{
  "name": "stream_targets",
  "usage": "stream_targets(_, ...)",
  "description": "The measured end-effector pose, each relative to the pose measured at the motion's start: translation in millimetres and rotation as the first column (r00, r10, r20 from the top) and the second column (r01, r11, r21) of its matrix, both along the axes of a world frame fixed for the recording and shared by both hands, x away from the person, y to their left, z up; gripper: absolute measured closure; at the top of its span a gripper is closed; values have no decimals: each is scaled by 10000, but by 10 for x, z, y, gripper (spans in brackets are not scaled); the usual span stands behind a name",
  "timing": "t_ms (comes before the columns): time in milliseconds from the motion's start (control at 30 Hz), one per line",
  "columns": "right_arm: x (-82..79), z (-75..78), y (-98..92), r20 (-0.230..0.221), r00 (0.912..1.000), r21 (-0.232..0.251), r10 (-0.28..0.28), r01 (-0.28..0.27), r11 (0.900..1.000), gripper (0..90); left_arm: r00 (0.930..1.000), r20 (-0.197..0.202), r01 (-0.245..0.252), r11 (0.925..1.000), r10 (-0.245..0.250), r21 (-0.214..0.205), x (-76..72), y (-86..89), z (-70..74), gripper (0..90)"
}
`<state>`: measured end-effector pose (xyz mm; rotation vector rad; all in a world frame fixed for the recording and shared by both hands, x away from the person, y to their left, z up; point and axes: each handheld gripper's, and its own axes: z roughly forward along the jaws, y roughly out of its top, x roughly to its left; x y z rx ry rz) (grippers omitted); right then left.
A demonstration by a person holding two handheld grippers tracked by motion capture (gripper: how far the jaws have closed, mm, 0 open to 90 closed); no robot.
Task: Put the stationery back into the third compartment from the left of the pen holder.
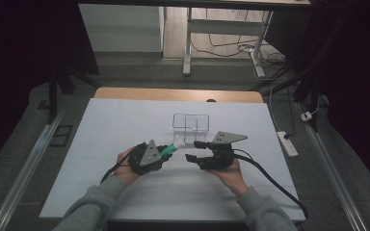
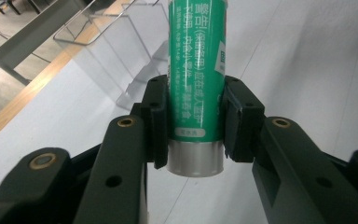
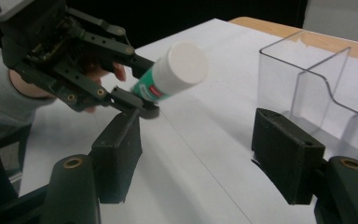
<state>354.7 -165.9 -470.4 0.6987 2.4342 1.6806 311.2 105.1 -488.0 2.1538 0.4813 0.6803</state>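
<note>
A: Tube [image 1: 172, 149] status — left gripper [image 1: 166, 152] is clamping it near the crimped tail end, fingers [image 2: 156, 122] pressing in from both sides of the green body. Lifted off the bench [image 1: 101, 144], I'm judging, since the white cap [image 3: 184, 63] is pointing up and forward in the right gripper view with bare surface under it.

B: Agreed, it's riding in the air, tilted. Where over the bench?

A: Around the middle, slightly toward the near edge, just short of the clear bin [image 1: 191, 127]. Cap end is aiming at the bin's near-left corner.

B: Bin itself?

A: Sitting toward the far edge from the grippers, centre of the bench. Clear walls, a divider [image 3: 314, 95] splitting it into compartments. Looking empty as far as I can see through the plastic.

B: Right gripper [image 1: 198, 150]?

A: Fingers [image 3: 119, 156] standing wide apart, holding nothing, hovering just beside the tube's cap end and near the bin's front wall.

B: So progress?

A: Judging the pick-up as done: tube is grasped and up. What's remaining, by my reading, is either passing it across to the waiting right gripper or carrying it on over the rim and dropping it into a compartment. Nothing is inside the bin yet, so the placing half is not yet done.

B: Noting grip looks square, tube centred between the pads.
</note>
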Motion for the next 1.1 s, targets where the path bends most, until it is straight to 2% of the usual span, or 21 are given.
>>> stream_targets(167,-20,-24,39,-62,10000,253,0,2,9997,343,9998,155,101,9999,-100,-54,-20,-58,-2,649)
stream_targets(500,-57,-35,120,-18,10000,384,54,-53,9992,366,9996,222,201,9996,-197,-174,-44,-156,-25,648)
stream_targets(633,-47,-50,127,-136,9999,505,27,-20,9987,385,9995,213,244,9996,-241,-164,-56,-192,-37,648)
stream_targets(767,-41,-59,139,-364,9993,891,22,10,9960,444,9993,176,341,9994,-339,-58,-67,-237,-57,648)
stream_targets(867,-40,-58,136,-258,9996,953,-128,152,9953,552,9993,162,328,9994,-329,82,-67,-257,-70,648)
stream_targets(967,-27,-56,134,-509,9986,1255,112,-48,9921,617,9995,130,272,9990,-277,345,-58,-283,-99,647)
stream_targets(1100,-37,-71,152,-571,9980,1393,255,-174,9901,644,9995,9,309,9987,-310,397,-45,-286,-114,645)
